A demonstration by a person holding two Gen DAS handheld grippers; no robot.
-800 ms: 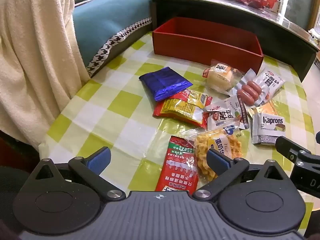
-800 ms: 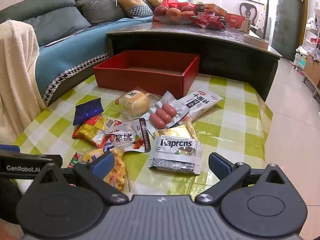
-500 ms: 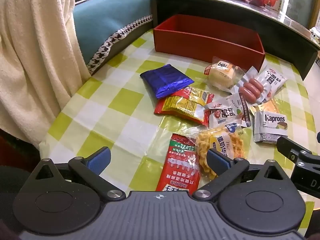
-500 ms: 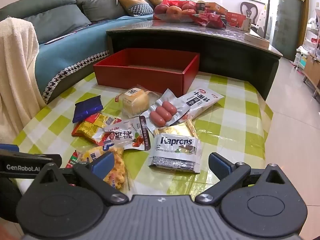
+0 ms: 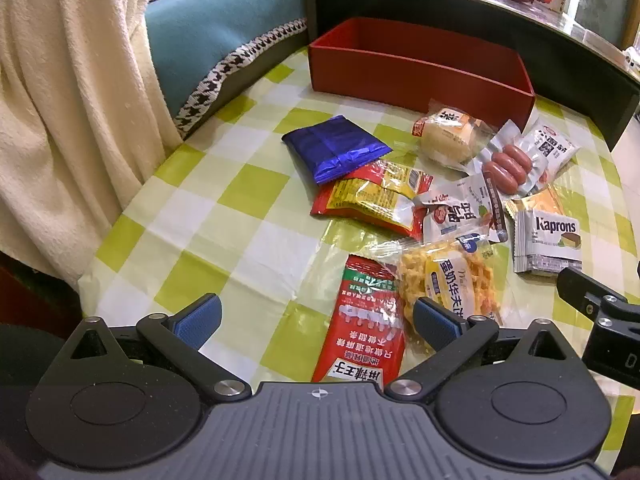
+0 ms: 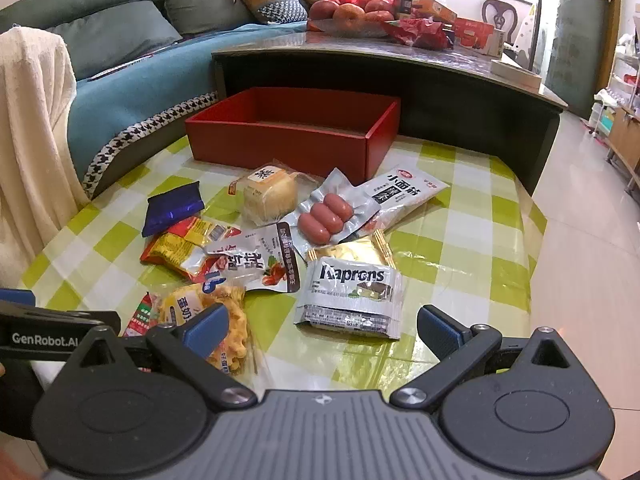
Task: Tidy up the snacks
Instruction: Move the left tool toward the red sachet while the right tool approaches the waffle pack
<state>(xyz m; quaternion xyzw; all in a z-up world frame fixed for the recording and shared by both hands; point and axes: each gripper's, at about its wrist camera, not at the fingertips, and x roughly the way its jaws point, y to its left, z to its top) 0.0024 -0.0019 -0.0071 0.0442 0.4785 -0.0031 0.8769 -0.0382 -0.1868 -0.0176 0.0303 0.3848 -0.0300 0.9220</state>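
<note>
Snack packets lie scattered on a green-and-white checked tablecloth point(image 5: 248, 200), none yet in the empty red box point(image 6: 296, 136) at the table's far side. From left to right lie a blue foil pack point(image 5: 336, 152), a long red sachet point(image 5: 364, 328) nearest the left gripper point(image 5: 316, 316), a waffle-biscuit bag point(image 6: 208, 312), and a Kaprons wafer pack point(image 6: 352, 292) ahead of the right gripper point(image 6: 320, 324). The work is likely best started with the nearest flat packets, pinching each by an edge and carrying it to the box. Both grippers hover with jaws spread fully wide, holding and touching nothing.
</note>
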